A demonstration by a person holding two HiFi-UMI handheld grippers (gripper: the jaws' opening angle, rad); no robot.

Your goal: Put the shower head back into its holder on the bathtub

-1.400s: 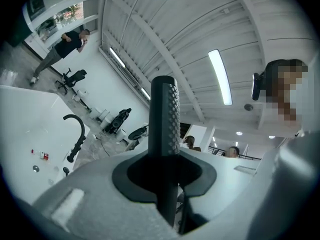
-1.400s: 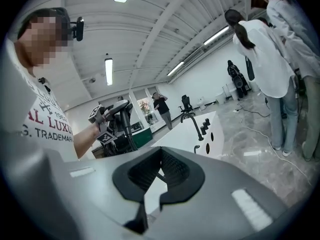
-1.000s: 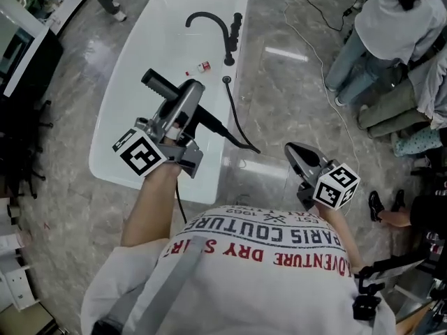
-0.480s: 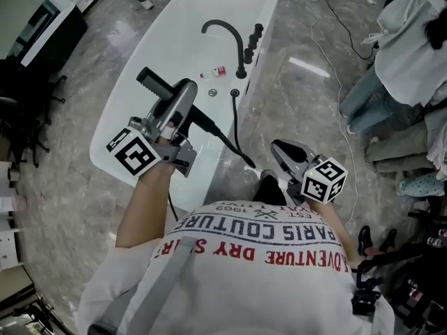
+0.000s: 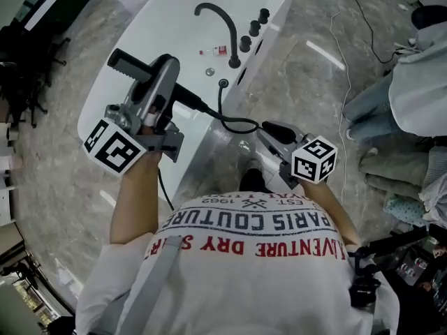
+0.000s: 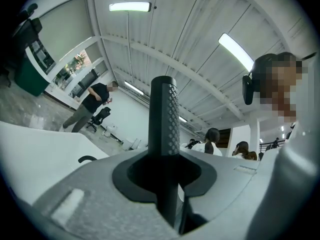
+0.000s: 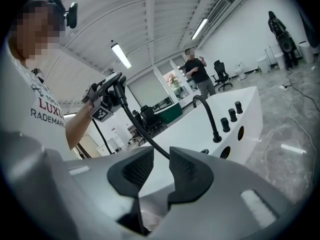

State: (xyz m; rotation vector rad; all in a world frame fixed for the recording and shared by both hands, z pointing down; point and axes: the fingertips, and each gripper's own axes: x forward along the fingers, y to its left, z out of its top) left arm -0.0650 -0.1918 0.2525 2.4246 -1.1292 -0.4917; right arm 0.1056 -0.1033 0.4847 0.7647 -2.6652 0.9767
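White oval bathtub (image 5: 174, 19) waits below. Left gripper (image 5: 166, 79) clamps the black stick-shaped shower head (image 5: 129, 65). Right gripper (image 5: 269, 128) jaws have just been opening and stand apart, empty, near the black flexible hose (image 5: 241, 121), probably to guide it.

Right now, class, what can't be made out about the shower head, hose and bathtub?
Shower head: left gripper view, jaws hide its lower part.
Hose: head view, one end vanishes into the bathtub rim.
Red-and-white thing in bathtub: head view, too small to name.
Bathtub's far end: head view, cut off.
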